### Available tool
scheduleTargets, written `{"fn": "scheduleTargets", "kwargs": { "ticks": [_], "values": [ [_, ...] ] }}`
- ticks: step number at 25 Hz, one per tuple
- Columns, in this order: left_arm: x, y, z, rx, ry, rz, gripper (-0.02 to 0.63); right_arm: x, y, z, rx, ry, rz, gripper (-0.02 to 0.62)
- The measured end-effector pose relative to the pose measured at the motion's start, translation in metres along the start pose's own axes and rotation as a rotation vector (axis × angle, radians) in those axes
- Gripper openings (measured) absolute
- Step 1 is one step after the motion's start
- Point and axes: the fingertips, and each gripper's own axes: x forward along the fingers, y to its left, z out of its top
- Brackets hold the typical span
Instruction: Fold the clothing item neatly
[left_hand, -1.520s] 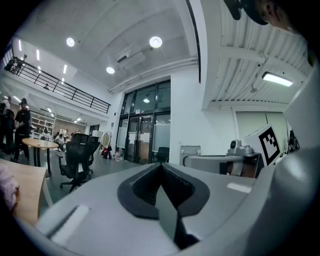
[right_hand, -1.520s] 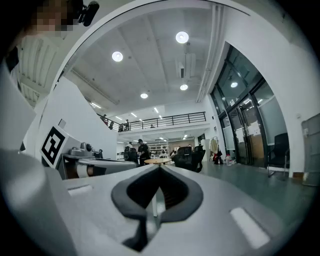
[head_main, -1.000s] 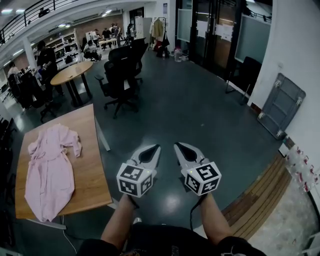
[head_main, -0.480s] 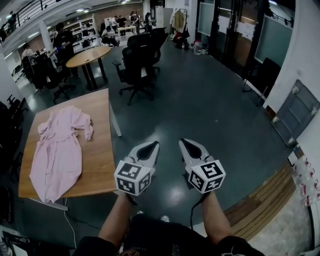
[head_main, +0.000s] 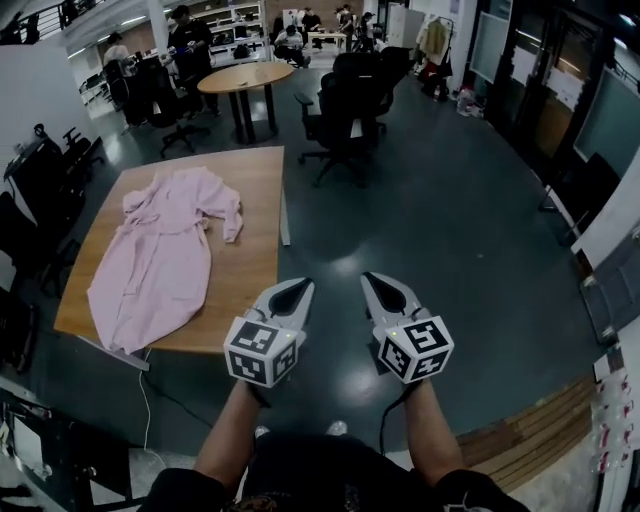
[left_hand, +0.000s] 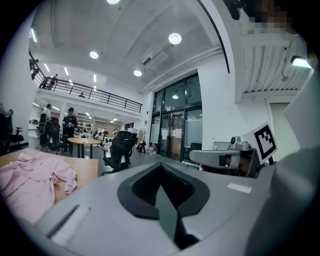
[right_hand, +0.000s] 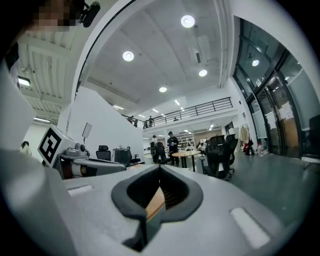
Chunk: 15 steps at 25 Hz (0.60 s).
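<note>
Left gripper (head_main: 298, 290): jaws pressed together, nothing between them. Right gripper (head_main: 374, 282): jaws pressed together, nothing between them. Both are held side by side, pointing toward 12 o'clock. The pink garment (head_main: 160, 262) lies spread and unfolded on the wooden table (head_main: 252, 240), at 10 o'clock from the grippers and apart from both.

You have no words, numbers or brand names to read here. The only signs are the black-and-white square markers on the left cube (head_main: 262, 352) and the right cube (head_main: 415, 348) of your grippers, and they are patterns, not letters. Each gripper view catches one such marker on the other gripper's cube, again with no lettering. The pale sheets (head_main: 565, 85) on the glass doors are too small to read.
</note>
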Motion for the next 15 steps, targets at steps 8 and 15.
{"fn": "scheduleTargets", "kwargs": {
  "ticks": [8, 15],
  "values": [
    [-0.083, 0.099, -0.014, -0.037, 0.012, 0.154, 0.008, 0.079, 0.098, -0.014, -0.017, 0.049, 0.151, 0.002],
    [-0.16, 0.187, -0.033, -0.075, 0.019, 0.26, 0.008, 0.146, 0.189, -0.032, -0.029, 0.086, 0.251, 0.002]
  ]
}}
